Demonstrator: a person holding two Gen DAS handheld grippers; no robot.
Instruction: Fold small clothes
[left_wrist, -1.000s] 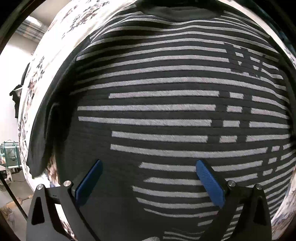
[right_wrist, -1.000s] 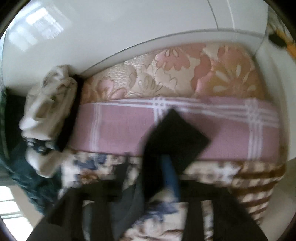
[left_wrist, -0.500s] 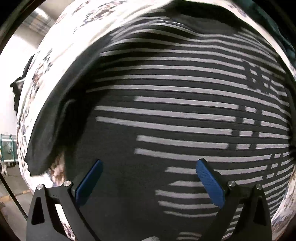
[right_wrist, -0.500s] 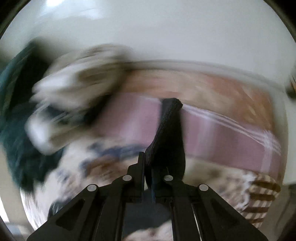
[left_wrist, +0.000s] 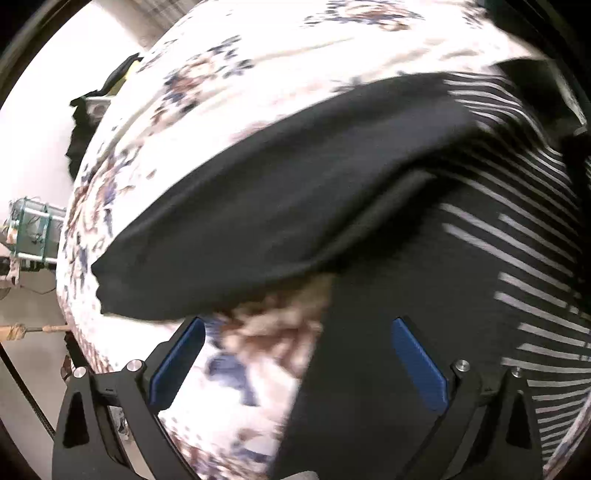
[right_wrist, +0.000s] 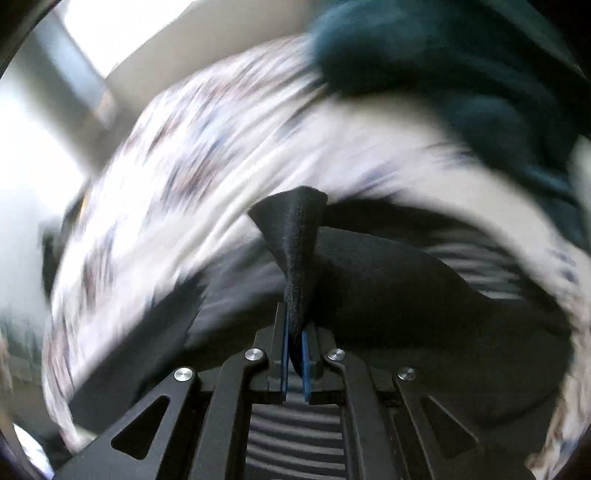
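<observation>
Left wrist view: a floral sheet (left_wrist: 229, 122) is seen spread under a black striped shirt (left_wrist: 517, 236). One plain black sleeve (left_wrist: 280, 218) is laid out to the left of the striped body, its cuff end resting on the sheet. The left gripper (left_wrist: 295, 365) is held above the cloth, pointing steeply down, jaws spread wide with nothing between the blue pads (left_wrist: 177, 365). The shirt's dark edge is seen below the right pad; bare sheet shows below the left one.

Right wrist view, heavily blurred: the right gripper (right_wrist: 294, 354) is clenched on a pinch of black fabric (right_wrist: 295, 236), which fans out above the closed blue pads. The rest of the shirt is seen hanging or trailing to the right, stripes visible. A dark teal garment (right_wrist: 461, 74) is noted at upper right on the sheet.
</observation>
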